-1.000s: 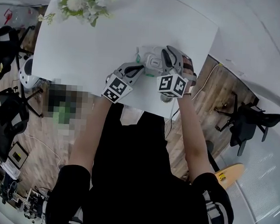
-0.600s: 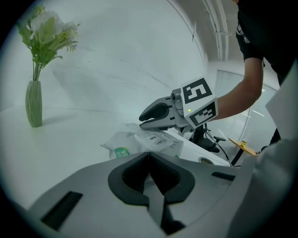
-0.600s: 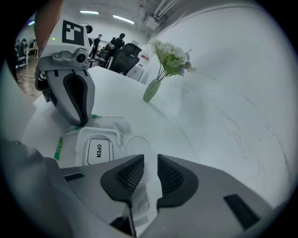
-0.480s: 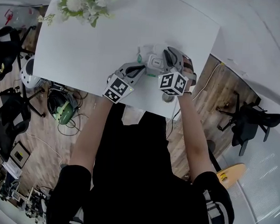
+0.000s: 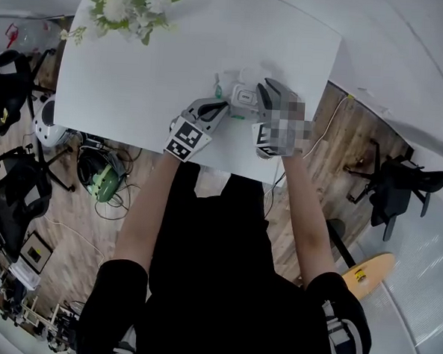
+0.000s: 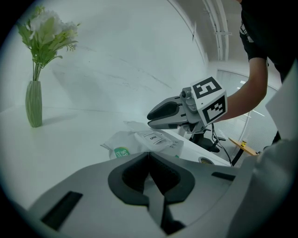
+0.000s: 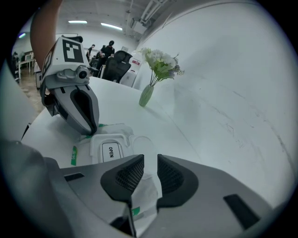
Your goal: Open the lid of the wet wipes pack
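Observation:
The wet wipes pack (image 5: 234, 85) lies flat near the front edge of the white table (image 5: 138, 70). Its white lid (image 7: 111, 149), printed OPEN, lies flat and closed. My left gripper (image 5: 224, 107) sits at the pack's left end, and its jaws (image 6: 149, 155) are shut on the wrapper's edge. In the right gripper view its tip (image 7: 87, 131) rests on the green-printed end. My right gripper (image 7: 150, 169) hovers over the pack's other end (image 6: 139, 142), just short of the lid. Its jaws are opening, with loose wrapper film showing below the gap and the pads not pressing on it.
A green vase of white flowers (image 5: 131, 2) stands at the table's far left corner. The table's front edge runs just behind both grippers. Office chairs (image 5: 11, 189) stand on the wooden floor at the left, and another chair (image 5: 393, 190) at the right.
The right gripper has rolled slightly over the pack. The left gripper and the pack have stayed where they were.

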{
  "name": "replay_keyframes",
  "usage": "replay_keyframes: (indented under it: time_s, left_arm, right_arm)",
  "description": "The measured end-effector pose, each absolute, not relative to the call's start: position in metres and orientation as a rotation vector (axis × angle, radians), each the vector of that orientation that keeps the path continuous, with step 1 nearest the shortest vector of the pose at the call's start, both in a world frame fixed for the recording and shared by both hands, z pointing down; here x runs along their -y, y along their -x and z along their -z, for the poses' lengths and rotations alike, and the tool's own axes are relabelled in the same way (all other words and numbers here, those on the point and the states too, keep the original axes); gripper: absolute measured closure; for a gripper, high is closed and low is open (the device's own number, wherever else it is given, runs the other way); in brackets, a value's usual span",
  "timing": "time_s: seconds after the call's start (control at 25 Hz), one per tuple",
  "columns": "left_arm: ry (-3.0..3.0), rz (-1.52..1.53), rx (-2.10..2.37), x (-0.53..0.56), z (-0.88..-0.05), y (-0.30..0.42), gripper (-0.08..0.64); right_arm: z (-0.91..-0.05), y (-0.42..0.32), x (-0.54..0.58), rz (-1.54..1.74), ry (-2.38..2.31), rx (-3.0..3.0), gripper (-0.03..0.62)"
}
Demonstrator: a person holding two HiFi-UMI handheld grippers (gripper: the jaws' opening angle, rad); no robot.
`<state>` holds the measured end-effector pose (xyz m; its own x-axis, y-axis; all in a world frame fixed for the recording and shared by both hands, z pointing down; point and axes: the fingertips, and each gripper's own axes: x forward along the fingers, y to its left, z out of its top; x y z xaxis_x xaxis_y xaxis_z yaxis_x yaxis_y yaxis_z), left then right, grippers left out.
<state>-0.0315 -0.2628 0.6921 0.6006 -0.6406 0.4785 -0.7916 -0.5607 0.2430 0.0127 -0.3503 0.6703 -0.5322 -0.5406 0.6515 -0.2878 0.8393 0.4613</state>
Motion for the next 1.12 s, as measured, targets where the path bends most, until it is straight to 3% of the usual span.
replay_keyframes:
  time_s: [0.52,1.12]
  left_arm:
    - [-2.398,-0.500,1.200,0.259,-0.687,0.031,0.535]
    - [-2.548,-0.450,1.273,0.235,-0.581,0.028,0.536]
  right_arm:
    - [-0.660,-0.036,0.306,0.282,-0.627,2.179,0.575]
    - [-0.615,-0.077,0.240,0.245,-0.691,2.208,0.576]
